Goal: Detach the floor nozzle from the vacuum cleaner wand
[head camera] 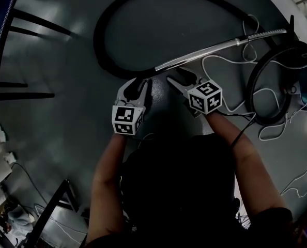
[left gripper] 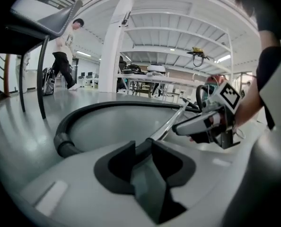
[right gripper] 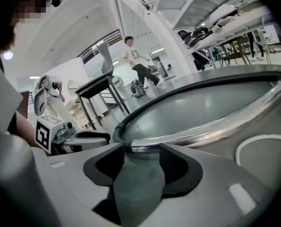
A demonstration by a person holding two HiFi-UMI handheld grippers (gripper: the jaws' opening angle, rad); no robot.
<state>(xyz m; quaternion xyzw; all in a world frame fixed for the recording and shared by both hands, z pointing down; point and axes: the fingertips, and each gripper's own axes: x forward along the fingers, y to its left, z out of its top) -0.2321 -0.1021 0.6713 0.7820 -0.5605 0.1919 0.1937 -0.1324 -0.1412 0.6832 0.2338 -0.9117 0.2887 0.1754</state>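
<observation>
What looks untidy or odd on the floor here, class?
A white cable sprawls in loose, tangled loops across the floor at the right, crossing the chrome wand that lies flat there; it looks like a snag or trip risk.

- No words, brands or numbers could be read anywhere.
- The marker cube [head camera: 127,120] of the left gripper [head camera: 136,86] and the marker cube [head camera: 205,97] of the right gripper [head camera: 175,75] bore only black-and-white square patterns.

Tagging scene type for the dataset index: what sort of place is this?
Probably a large open lab or workshop hall, not a home. It has a smooth grey floor, a tall white column carrying roof beams with strip lights, and long worktables loaded with equipment at the back.
</observation>
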